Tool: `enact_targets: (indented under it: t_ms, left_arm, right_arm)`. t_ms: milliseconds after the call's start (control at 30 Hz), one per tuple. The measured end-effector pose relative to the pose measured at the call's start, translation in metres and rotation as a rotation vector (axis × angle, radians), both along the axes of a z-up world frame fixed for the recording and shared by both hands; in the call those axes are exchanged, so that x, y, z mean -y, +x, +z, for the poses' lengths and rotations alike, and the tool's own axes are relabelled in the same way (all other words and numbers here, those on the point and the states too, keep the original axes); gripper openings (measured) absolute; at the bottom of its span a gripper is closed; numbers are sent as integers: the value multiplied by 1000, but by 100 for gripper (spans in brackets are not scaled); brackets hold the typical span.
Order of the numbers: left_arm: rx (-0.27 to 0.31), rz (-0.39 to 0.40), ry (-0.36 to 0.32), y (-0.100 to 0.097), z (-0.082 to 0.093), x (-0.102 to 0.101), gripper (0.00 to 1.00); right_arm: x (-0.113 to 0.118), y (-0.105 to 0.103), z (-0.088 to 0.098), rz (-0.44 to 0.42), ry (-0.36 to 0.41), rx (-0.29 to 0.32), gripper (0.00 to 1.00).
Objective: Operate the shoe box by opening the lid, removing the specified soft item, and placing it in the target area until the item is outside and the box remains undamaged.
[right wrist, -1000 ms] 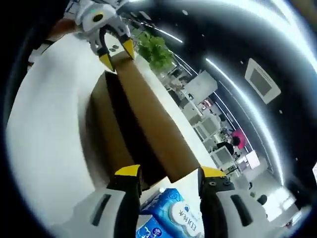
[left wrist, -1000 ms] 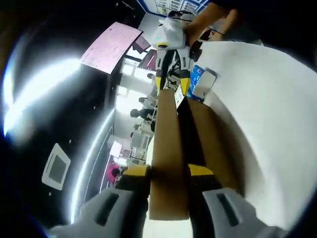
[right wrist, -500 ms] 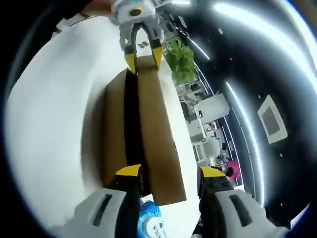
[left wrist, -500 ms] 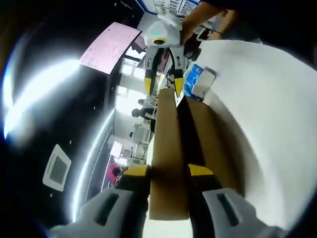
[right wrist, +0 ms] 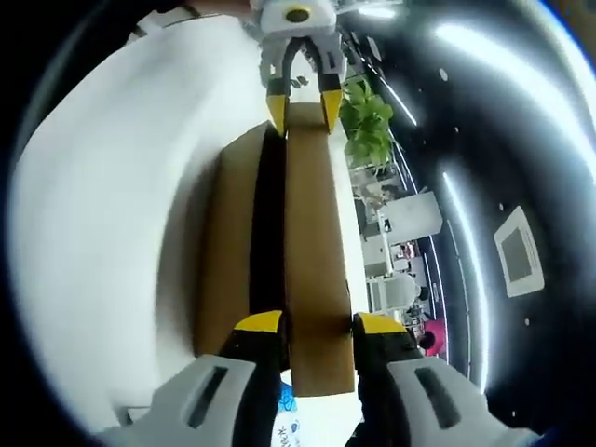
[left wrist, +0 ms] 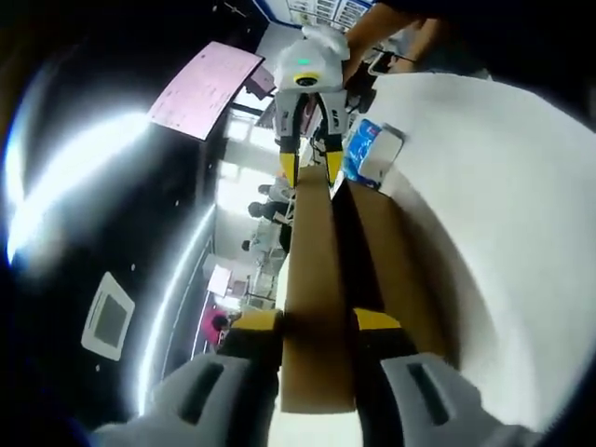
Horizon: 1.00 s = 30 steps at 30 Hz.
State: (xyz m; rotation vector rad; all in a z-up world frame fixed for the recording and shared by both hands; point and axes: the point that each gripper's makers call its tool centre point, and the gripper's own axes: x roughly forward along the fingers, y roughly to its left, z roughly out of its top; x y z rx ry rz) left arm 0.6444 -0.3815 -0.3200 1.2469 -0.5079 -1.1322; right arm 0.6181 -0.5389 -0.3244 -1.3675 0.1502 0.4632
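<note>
In the left gripper view, my left gripper (left wrist: 317, 321) clamps the near end of the raised cardboard lid (left wrist: 315, 279), its yellow-tipped jaws pressed against both faces of the panel. The lid stands on edge, lifted away from the brown shoe box (left wrist: 396, 261), and a dark gap runs between the two along their length. The box rests on the white table (left wrist: 503, 214). At the far end of the lid my right gripper (left wrist: 310, 166) straddles the panel's edge. Just beyond the box lies a blue-and-white soft pack (left wrist: 374, 154), touching or nearly touching the box end; I cannot tell which. In the right gripper view, my right gripper (right wrist: 318, 328) pinches its end of the lid (right wrist: 317, 233), jaws tight on the cardboard, with the box (right wrist: 230, 242) alongside and the table (right wrist: 102, 205) beneath. The left gripper (right wrist: 304, 102) grips the opposite end. The soft pack (right wrist: 284, 430) shows between my jaws' bases, partly hidden. A green plant (right wrist: 368, 121) stands beyond the table.
</note>
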Motion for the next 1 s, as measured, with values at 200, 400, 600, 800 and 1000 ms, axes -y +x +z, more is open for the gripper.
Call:
enact_targets:
  t_ms: [200, 400, 600, 800, 1000]
  left_arm:
    - [8, 3, 5, 0, -2, -1, 28]
    - [22, 7, 6, -1, -4, -2, 29]
    - [35, 15, 17, 0, -9, -2, 29]
    - [41, 19, 16, -1, -12, -1, 29]
    - [36, 28, 15, -2, -17, -1, 29]
  right_arm:
    - [-1, -1, -2, 3, -8, 3, 28]
    - [-2, -3, -4, 6, -13, 11, 28]
    - [-2, -2, -8, 3, -19, 3, 28]
    - [-2, -3, -11, -1, -19, 13, 28]
    - [-3, -4, -15, -3, -18, 17, 28]
